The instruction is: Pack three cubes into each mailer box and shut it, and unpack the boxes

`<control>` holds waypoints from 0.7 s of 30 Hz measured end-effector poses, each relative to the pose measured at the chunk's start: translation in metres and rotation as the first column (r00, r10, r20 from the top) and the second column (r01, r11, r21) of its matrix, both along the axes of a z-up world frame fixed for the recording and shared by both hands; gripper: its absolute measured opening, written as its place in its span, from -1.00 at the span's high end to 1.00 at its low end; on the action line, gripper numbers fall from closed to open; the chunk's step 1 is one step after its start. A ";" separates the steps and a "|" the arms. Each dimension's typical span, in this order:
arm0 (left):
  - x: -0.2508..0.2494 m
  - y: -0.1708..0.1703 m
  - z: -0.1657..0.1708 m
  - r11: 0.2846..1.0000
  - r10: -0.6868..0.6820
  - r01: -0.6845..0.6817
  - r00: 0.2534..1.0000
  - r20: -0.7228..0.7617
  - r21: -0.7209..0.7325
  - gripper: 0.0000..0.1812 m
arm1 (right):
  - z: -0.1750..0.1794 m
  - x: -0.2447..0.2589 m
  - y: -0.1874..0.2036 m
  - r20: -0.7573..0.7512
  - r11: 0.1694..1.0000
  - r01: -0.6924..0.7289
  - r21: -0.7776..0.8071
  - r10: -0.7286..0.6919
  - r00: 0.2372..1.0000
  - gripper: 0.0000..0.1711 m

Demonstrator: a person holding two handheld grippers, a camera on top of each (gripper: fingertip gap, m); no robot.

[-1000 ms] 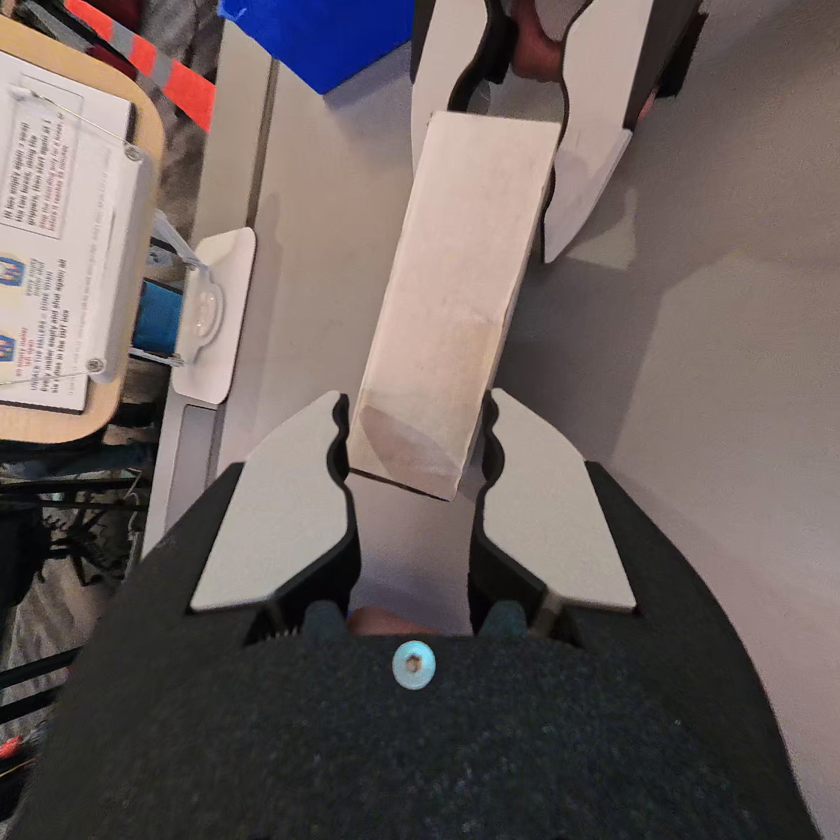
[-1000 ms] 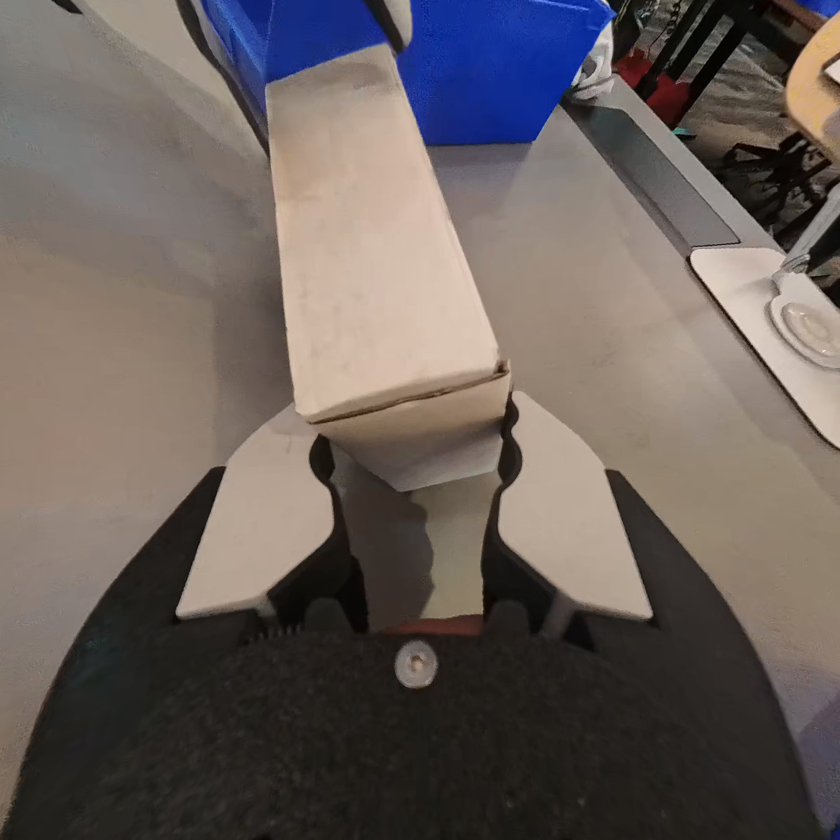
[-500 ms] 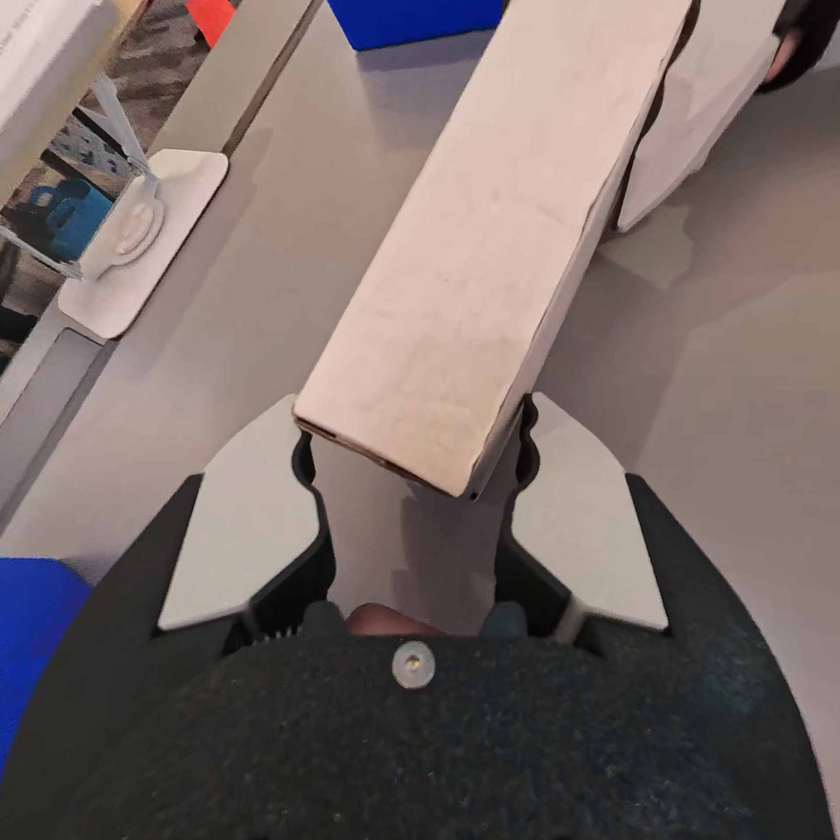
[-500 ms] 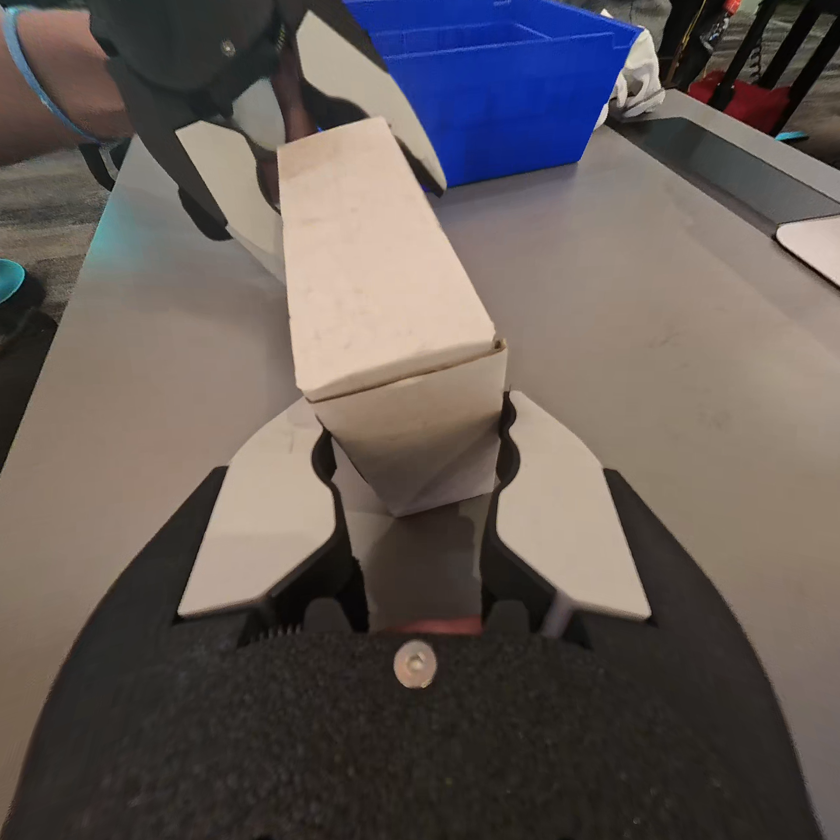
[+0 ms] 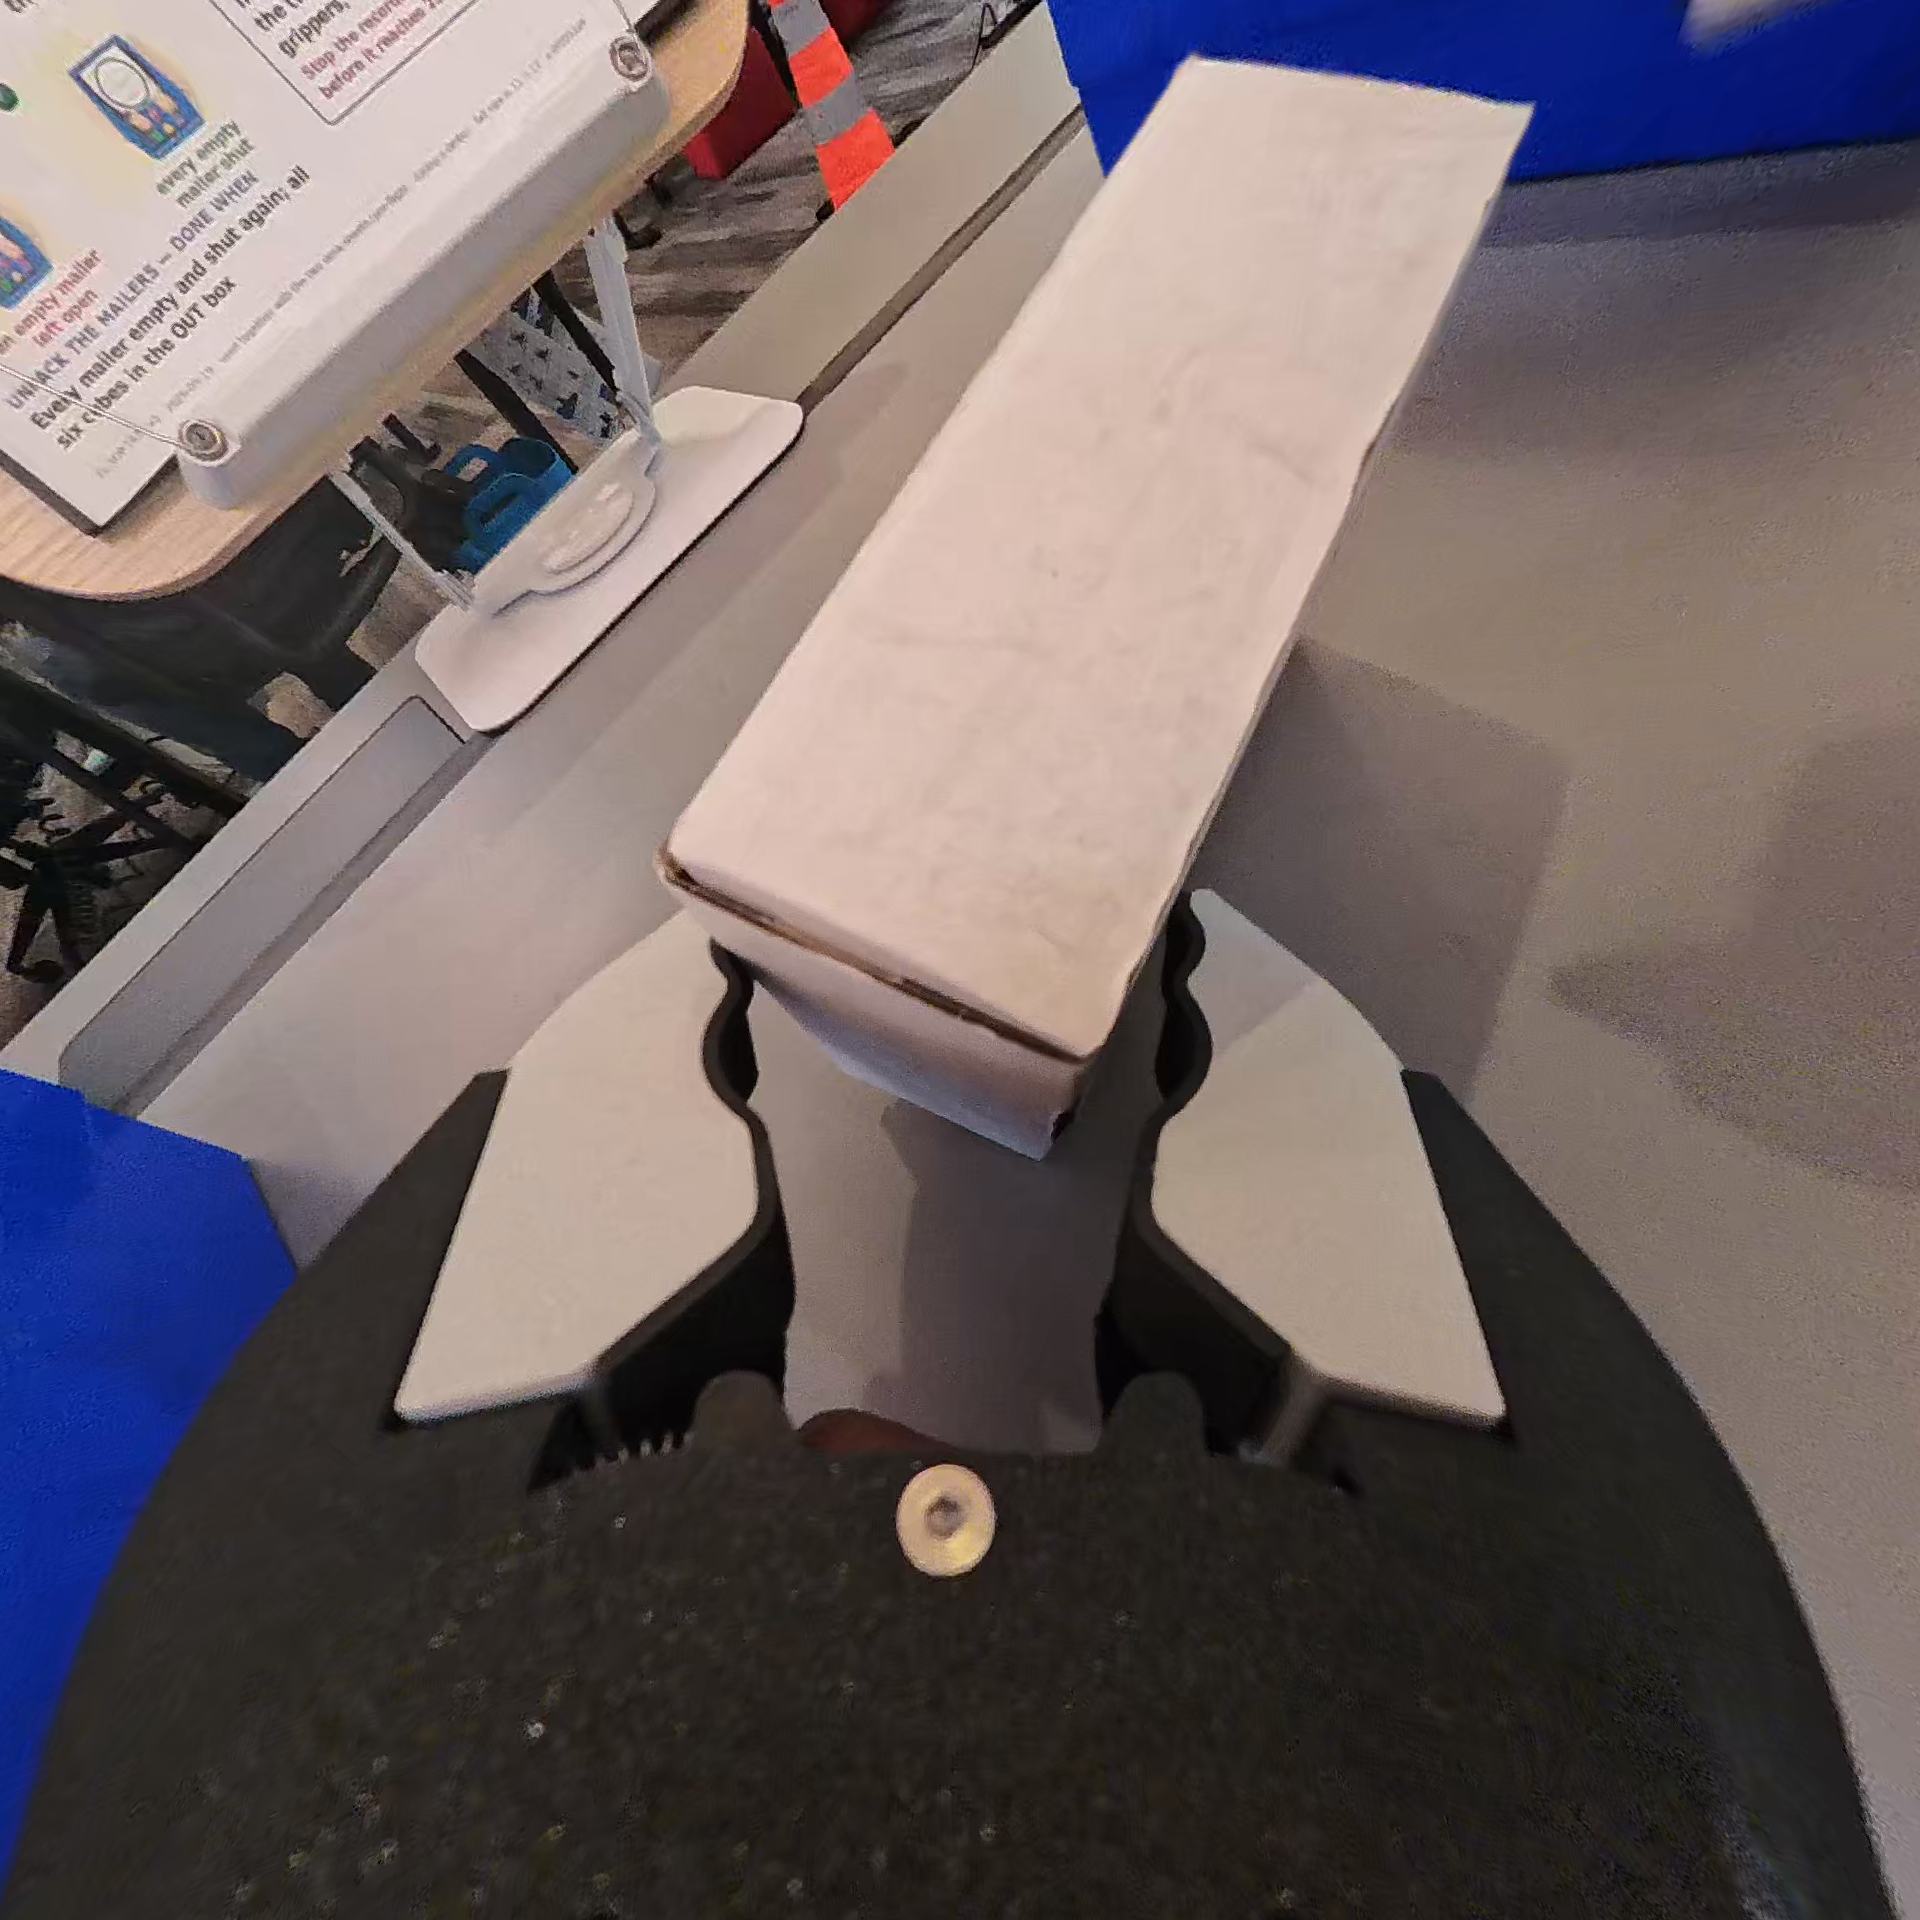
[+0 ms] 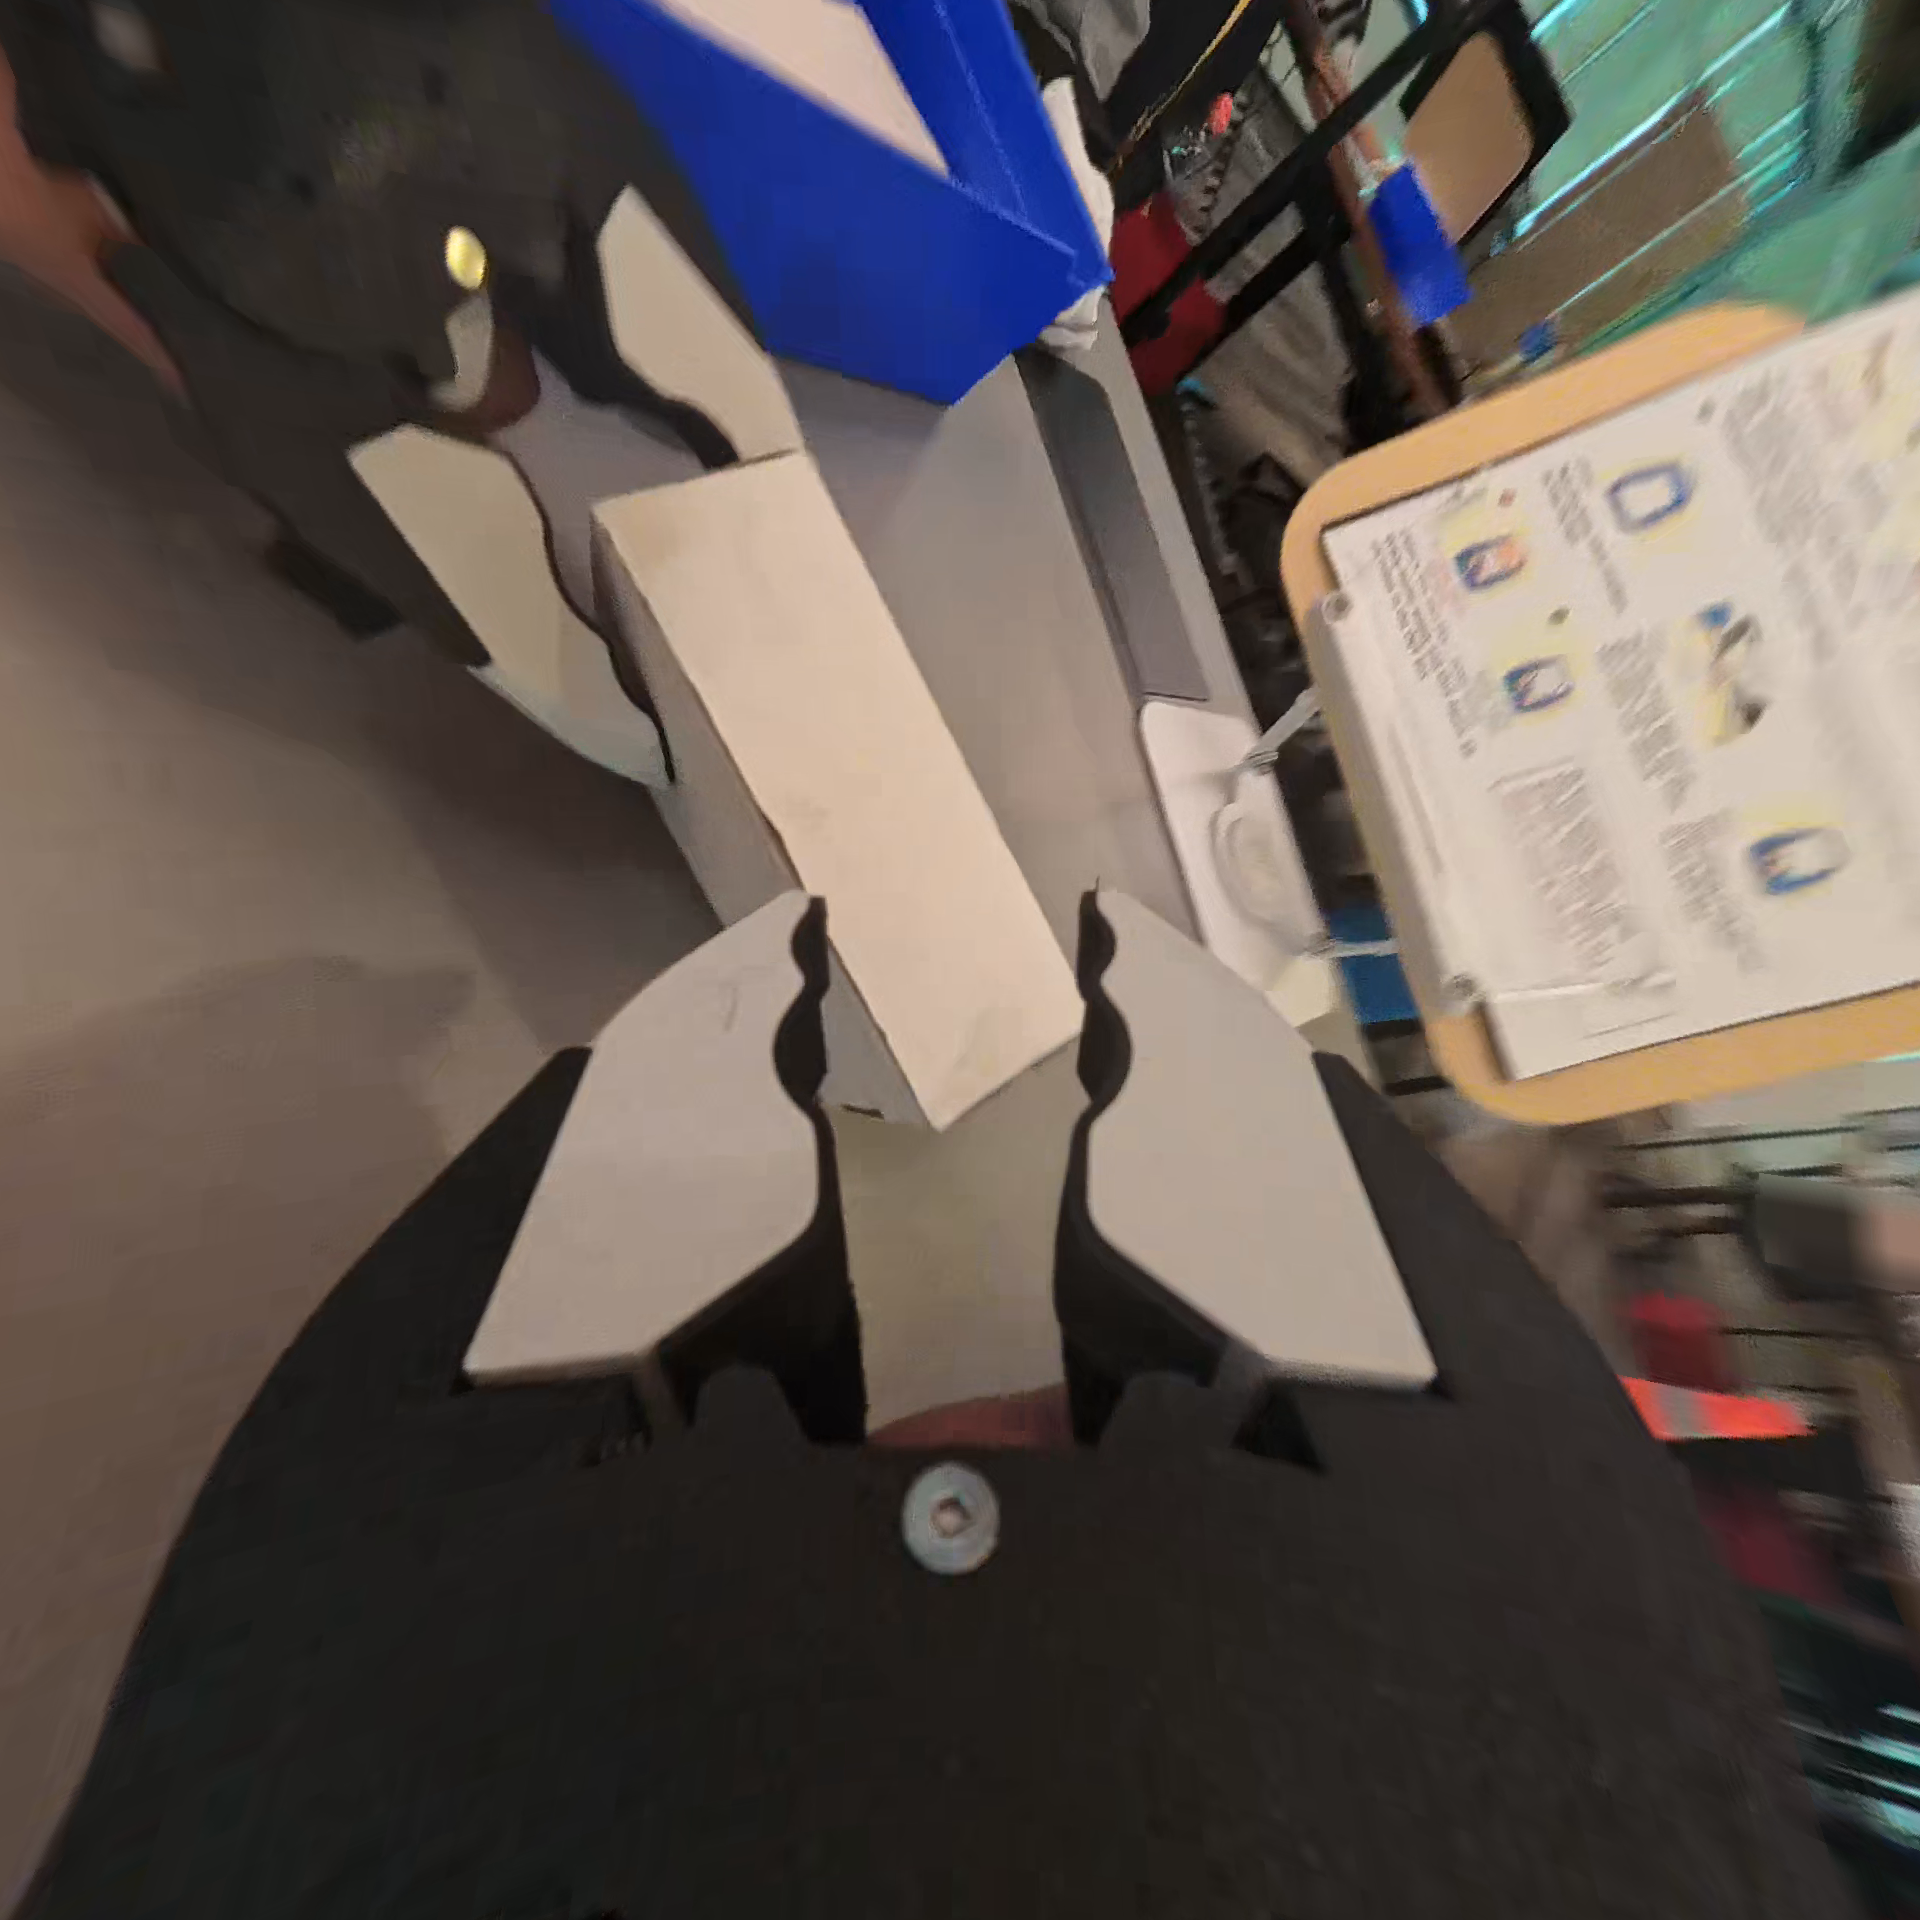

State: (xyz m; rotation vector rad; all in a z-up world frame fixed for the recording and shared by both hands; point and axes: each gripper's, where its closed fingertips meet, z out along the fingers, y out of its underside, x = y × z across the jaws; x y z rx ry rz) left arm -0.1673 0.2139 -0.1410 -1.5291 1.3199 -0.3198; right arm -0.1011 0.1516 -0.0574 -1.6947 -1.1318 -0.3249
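A shut white mailer box [image 5: 1091, 571] hangs above the grey table [image 5: 1610, 727]. My left gripper [image 5: 951, 925] is shut on its near end, and the far end points at a blue bin [image 5: 1662, 94]. In the right wrist view the same box [image 6: 862, 790] lies beyond and below my right gripper [image 6: 951, 899], whose fingers stand apart with nothing between them. The left gripper's fingers [image 6: 468, 561] clamp the box's far end there. No cubes are in view.
The blue bin [image 6: 852, 208] at the table's far end holds something white. A second blue bin [image 5: 104, 1351] is at my lower left. A sign board [image 5: 312, 208] stands on a white base [image 5: 613, 561] at the table's edge; beyond is floor clutter.
My right gripper has let go of the box, drawn back and rolled; its view is blurred. My left gripper now carries the box alone and has swung it toward the blue bin.
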 end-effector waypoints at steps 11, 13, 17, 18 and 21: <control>-0.002 -0.001 0.000 1.000 0.011 -0.012 1.000 -0.014 -0.027 0.19 | -0.034 -0.016 0.016 0.292 0.998 0.008 0.056 -0.024 0.956 0.65; 0.000 -0.004 0.000 1.000 -0.003 0.003 1.000 -0.017 -0.029 0.20 | -0.035 -0.016 0.017 0.324 0.999 0.005 0.046 -0.020 0.946 0.65; -0.002 -0.005 0.001 0.998 -0.049 0.050 0.998 -0.034 0.045 0.22 | -0.038 -0.019 0.013 0.374 0.999 -0.032 -0.009 0.033 0.927 0.67; -0.002 -0.005 0.001 0.994 -0.057 0.062 0.997 -0.054 0.095 0.22 | -0.041 -0.020 0.010 0.379 0.998 -0.050 -0.045 0.063 0.923 0.66; -0.002 -0.007 0.000 0.980 -0.057 0.074 0.993 -0.099 0.182 0.22 | -0.048 -0.020 0.005 0.392 0.988 -0.072 -0.135 0.120 0.912 0.70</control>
